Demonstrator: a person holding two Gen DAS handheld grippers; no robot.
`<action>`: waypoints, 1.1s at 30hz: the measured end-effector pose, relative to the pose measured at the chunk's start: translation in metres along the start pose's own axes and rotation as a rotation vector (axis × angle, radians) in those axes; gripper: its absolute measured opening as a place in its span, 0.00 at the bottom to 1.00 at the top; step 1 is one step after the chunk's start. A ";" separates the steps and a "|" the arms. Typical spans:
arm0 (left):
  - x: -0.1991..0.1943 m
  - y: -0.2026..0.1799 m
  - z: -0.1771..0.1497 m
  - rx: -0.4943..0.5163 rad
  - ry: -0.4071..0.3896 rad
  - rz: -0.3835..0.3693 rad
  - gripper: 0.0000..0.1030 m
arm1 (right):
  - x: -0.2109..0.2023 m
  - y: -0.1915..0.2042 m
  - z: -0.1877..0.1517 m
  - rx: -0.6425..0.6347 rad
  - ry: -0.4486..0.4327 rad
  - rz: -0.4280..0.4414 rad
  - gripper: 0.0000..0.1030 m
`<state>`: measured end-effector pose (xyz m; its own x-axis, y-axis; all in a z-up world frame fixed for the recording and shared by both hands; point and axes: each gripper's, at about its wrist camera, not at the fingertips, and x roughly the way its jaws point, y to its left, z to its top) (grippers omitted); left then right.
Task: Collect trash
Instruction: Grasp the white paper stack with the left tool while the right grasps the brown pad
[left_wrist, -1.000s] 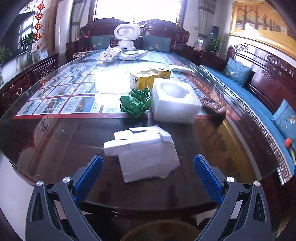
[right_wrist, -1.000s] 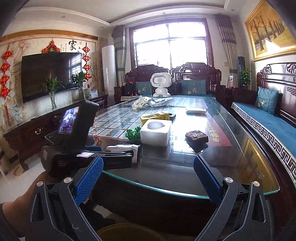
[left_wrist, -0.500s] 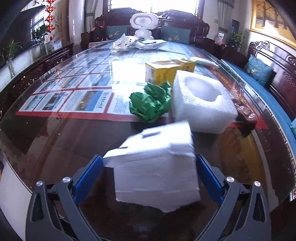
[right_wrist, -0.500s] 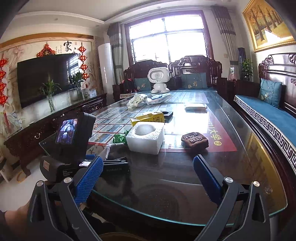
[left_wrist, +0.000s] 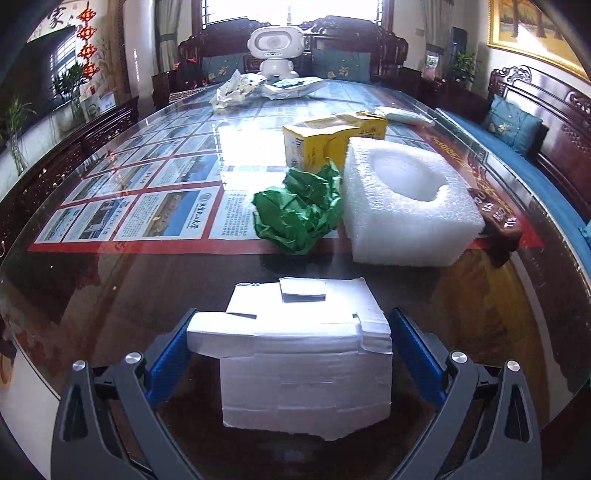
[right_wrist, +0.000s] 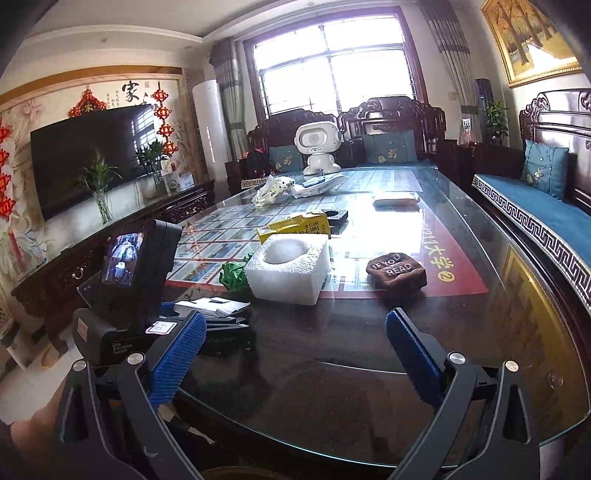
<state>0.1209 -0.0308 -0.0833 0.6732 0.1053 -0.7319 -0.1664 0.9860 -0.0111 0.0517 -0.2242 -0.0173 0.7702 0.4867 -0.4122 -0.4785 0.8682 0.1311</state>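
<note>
A broken white foam slab (left_wrist: 303, 354) lies on the glass table between the open fingers of my left gripper (left_wrist: 290, 350), one blue pad on each side; the left pad looks close to or touching it. It also shows in the right wrist view (right_wrist: 212, 306). Behind it lie crumpled green paper (left_wrist: 299, 212), a white foam block with a round hollow (left_wrist: 406, 206) and a yellow carton (left_wrist: 332, 138). My right gripper (right_wrist: 295, 354) is open and empty over the table's near edge, to the right of the left gripper's body (right_wrist: 125, 291).
A brown "IF YOU READ" object (right_wrist: 397, 273) lies right of the foam block. Crumpled white bags (left_wrist: 236, 90) and a white robot toy (left_wrist: 275, 46) are at the far end. A blue cushioned bench (right_wrist: 532, 206) runs along the right side.
My left gripper has moved forward and down, so the foam slab now lies between its fingers. My right gripper has moved forward over the table edge.
</note>
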 end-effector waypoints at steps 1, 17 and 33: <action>-0.001 -0.001 0.000 0.010 -0.006 -0.006 0.89 | 0.001 -0.001 0.000 0.001 0.002 -0.003 0.92; -0.018 -0.008 0.022 0.035 -0.075 -0.134 0.89 | 0.090 -0.059 0.042 -0.049 0.220 -0.122 0.91; -0.003 -0.011 0.032 0.031 -0.056 -0.174 0.89 | 0.170 -0.105 0.054 0.017 0.425 -0.130 0.49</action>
<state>0.1439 -0.0382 -0.0595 0.7294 -0.0610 -0.6813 -0.0220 0.9934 -0.1125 0.2556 -0.2270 -0.0528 0.5799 0.2931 -0.7601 -0.3793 0.9229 0.0664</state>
